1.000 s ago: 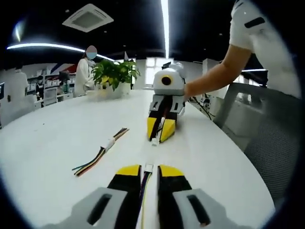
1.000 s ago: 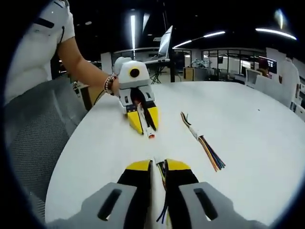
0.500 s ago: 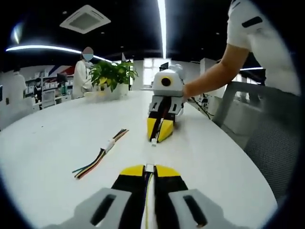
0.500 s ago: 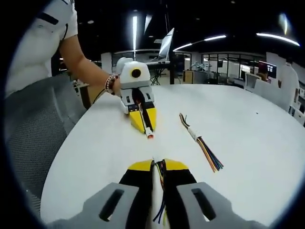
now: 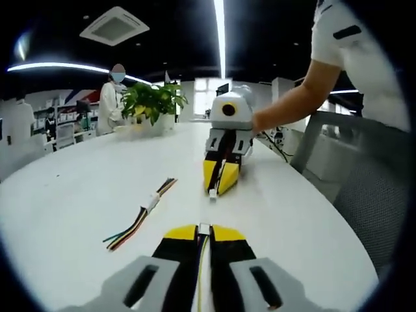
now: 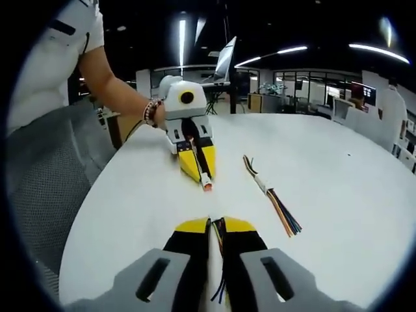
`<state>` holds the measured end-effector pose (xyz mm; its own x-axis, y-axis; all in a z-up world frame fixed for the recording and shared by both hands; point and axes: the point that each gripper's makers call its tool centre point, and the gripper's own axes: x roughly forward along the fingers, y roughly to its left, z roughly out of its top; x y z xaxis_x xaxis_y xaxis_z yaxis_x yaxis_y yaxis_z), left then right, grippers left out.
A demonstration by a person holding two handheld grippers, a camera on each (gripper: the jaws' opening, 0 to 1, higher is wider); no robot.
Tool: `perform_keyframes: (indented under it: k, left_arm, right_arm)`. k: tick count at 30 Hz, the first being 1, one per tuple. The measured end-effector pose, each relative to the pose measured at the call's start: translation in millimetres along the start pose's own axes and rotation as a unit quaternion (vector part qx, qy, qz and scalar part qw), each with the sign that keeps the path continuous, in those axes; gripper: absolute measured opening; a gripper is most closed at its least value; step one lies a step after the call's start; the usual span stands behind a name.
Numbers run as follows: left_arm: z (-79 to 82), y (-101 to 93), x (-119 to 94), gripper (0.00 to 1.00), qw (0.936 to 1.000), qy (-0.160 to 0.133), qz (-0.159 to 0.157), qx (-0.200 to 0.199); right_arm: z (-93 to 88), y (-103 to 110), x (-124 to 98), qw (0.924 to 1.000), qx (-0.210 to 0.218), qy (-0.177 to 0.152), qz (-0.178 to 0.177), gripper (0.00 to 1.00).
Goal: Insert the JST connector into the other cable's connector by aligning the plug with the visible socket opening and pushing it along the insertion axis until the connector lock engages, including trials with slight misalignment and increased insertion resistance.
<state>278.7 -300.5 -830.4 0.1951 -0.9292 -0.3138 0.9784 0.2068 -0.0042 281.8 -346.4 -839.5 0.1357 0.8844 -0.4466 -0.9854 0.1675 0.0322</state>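
Observation:
My left gripper [image 5: 204, 231] is shut on a cable whose white connector [image 5: 204, 227] pokes out between the yellow jaw tips. Facing it across the white table, my right gripper [image 5: 212, 191] holds a small white plug at its tip. In the right gripper view, my right gripper [image 6: 215, 225] is shut on a bundle of coloured wires [image 6: 219, 260] that trails back between the jaws. The left gripper [image 6: 206, 185] points toward me there, with a white and red connector [image 6: 207, 185] at its tip. The two connectors are apart.
A spare multicoloured cable [image 5: 144, 210] with a white joint lies on the table [image 5: 71, 195], also the spare cable [image 6: 270, 195] right of the grippers. A potted plant [image 5: 151, 101] stands far back. A grey mesh chair [image 6: 45, 182] and a person's arm [image 5: 292, 104] flank the table edge.
The left gripper's jaws have closed tighter on its cable. Both grippers have drifted slightly nearer to each other.

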Motion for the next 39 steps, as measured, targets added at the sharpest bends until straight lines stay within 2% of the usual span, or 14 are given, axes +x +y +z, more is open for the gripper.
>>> perform_keyframes:
  k: [10, 19, 39]
  left_arm:
    - [16.8, 7.8, -2.3, 0.0, 0.9998, -0.008, 0.005, 0.016]
    - [22.9, 10.5, -0.6, 0.0, 0.9996, -0.01, 0.004, 0.026]
    - [19.1, 21.2, 4.8, 0.0, 0.9997, -0.019, 0.007, 0.017]
  right_arm:
    - [29.3, -4.4, 3.9, 0.9996, -0.023, -0.017, -0.008, 0.03]
    - [31.3, -6.4, 10.1, 0.9993, -0.034, -0.011, -0.007, 0.03]
    - [31.7, -12.3, 15.2, 0.9993, -0.034, -0.013, -0.01, 0.03]
